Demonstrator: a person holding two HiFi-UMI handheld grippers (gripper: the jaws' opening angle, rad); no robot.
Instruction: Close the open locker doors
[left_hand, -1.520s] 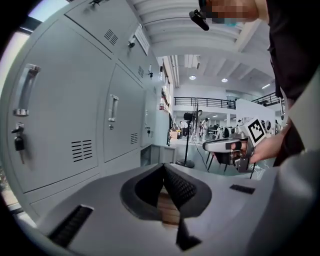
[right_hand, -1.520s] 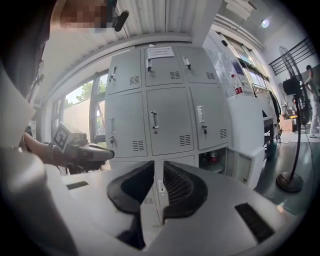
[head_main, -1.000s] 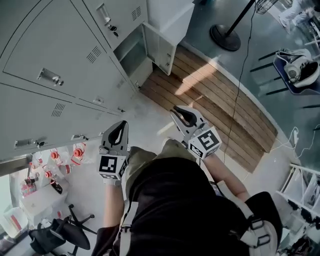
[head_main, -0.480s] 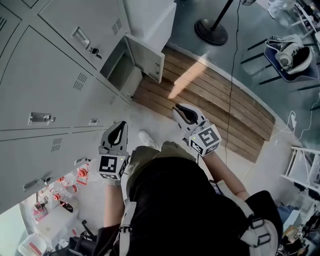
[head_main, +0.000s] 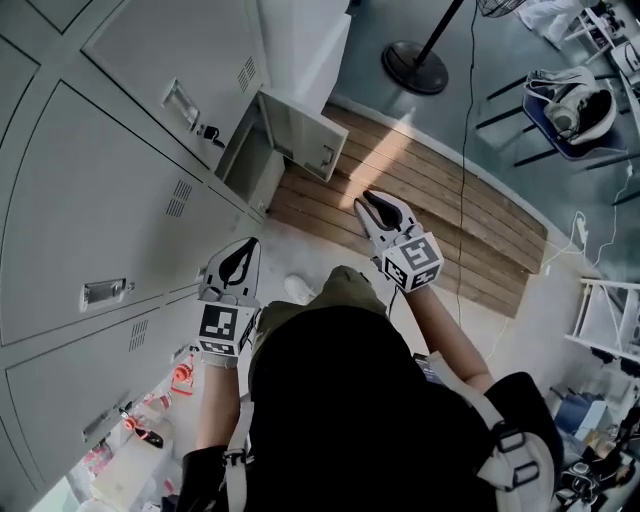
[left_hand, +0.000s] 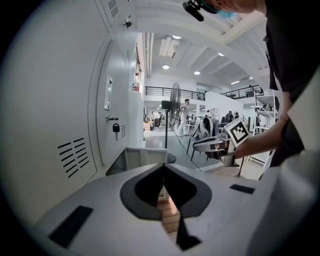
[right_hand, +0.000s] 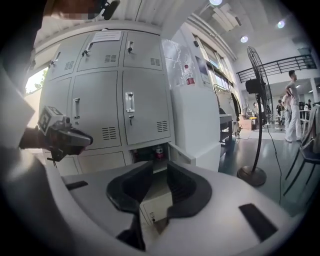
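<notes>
2 handheld grippers reach forward over a pale floor, seen steeply from above by the camera on the person's head. Grey lockers (head_main: 90, 200) fill the left side of the frame, and nearly every door is closed. 1 open locker door (head_main: 300, 135), on the bottom row at upper centre, stands swung out toward a strip of wooden flooring (head_main: 430, 215) that runs diagonally to the right. A key (head_main: 210, 132) hangs from the lock of the closed locker just left of it. The left gripper (head_main: 247, 245) sits at lower centre-left, close beside the locker fronts and well below the open door. In the left gripper view its jaws meet at the tips, with only a thin sliver of floor showing between them and nothing held. The right gripper (head_main: 370, 198) sits at centre, over the wooden boards, to the lower right of the open door and apart from it. Its jaws stand a little apart, have just been opening, and are empty. In the right gripper view the open compartment lies straight ahead, just above the jaws, with the door standing out on its right side and a small red-and-white container (right_hand: 159, 150) inside. A floor fan's round base (head_main: 415, 65) stands at the upper right of the head view – well clear of both grippers.
</notes>
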